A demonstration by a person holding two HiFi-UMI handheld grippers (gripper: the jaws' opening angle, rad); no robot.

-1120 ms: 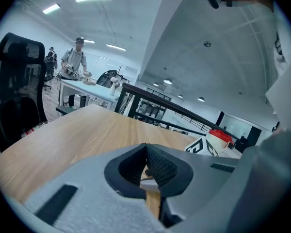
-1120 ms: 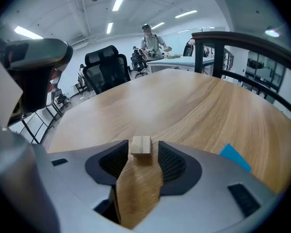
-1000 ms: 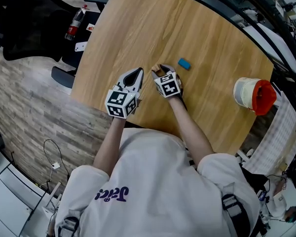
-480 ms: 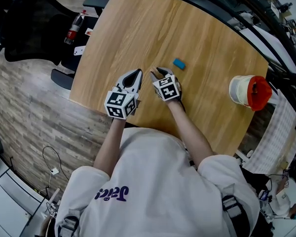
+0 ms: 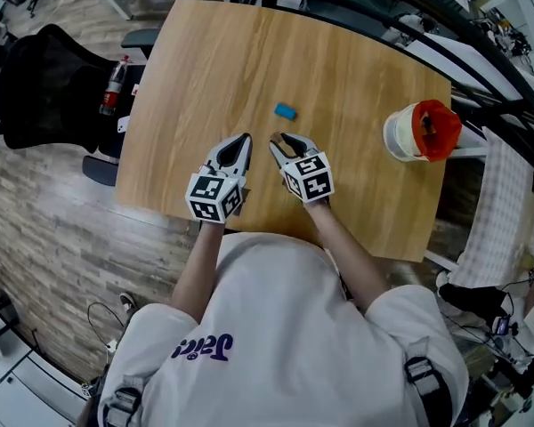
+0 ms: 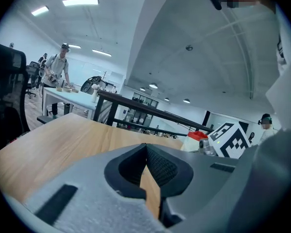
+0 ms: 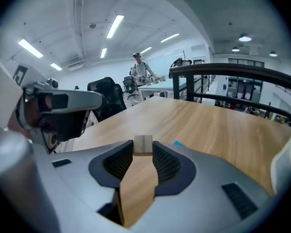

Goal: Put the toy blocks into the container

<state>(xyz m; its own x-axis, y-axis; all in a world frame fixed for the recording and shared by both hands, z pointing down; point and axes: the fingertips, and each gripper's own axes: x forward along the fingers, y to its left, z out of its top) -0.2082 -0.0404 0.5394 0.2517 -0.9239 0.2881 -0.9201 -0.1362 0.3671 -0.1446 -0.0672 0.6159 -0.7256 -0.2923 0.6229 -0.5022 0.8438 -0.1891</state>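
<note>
Wood block (image 7: 143, 145) pinched in your right gripper (image 5: 285, 140), jaws just closed on it.
Container (image 5: 399, 139) lies upper right, nearest that hand; left gripper (image 5: 242, 140) pressed together, empty.

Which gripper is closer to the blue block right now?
Right. The right gripper, holding a wooden block, sits just short of the blue block; the left gripper is further left.
</note>
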